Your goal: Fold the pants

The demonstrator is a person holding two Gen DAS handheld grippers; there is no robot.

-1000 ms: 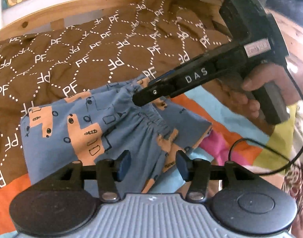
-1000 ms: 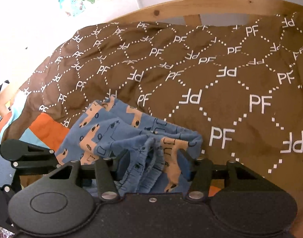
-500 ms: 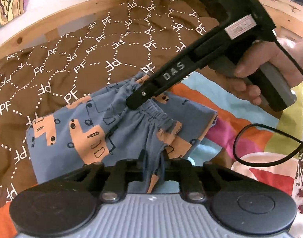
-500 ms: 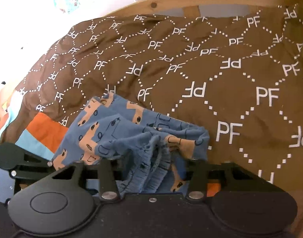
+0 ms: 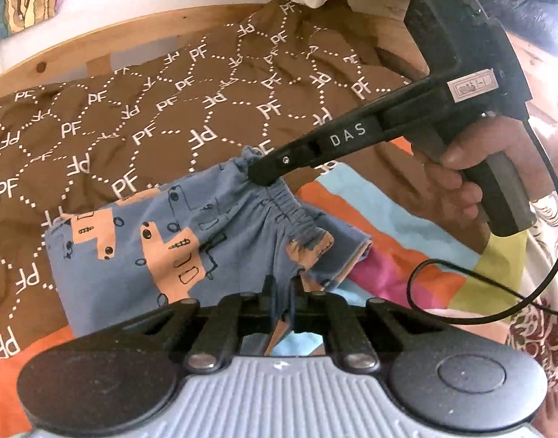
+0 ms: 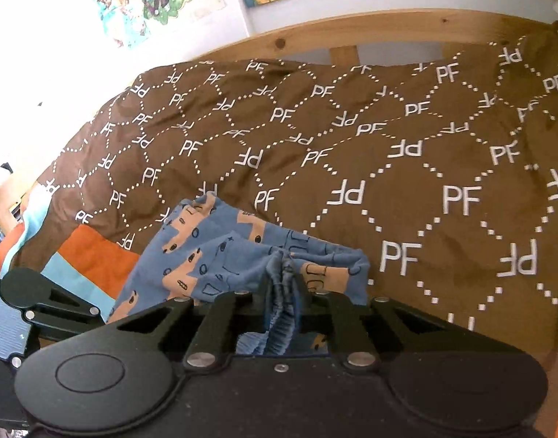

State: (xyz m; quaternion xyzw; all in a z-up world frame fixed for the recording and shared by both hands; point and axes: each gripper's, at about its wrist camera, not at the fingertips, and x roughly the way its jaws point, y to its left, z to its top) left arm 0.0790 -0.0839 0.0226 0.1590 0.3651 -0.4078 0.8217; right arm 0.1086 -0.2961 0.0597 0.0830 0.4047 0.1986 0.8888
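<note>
Blue printed pants, gathered elastic waistband pinched by both hand-held grippers

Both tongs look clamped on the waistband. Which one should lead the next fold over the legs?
Probably right. The right tongs pinch the bunched waistband on the far corner of the pants; the left tongs hold only the near edge.
</note>
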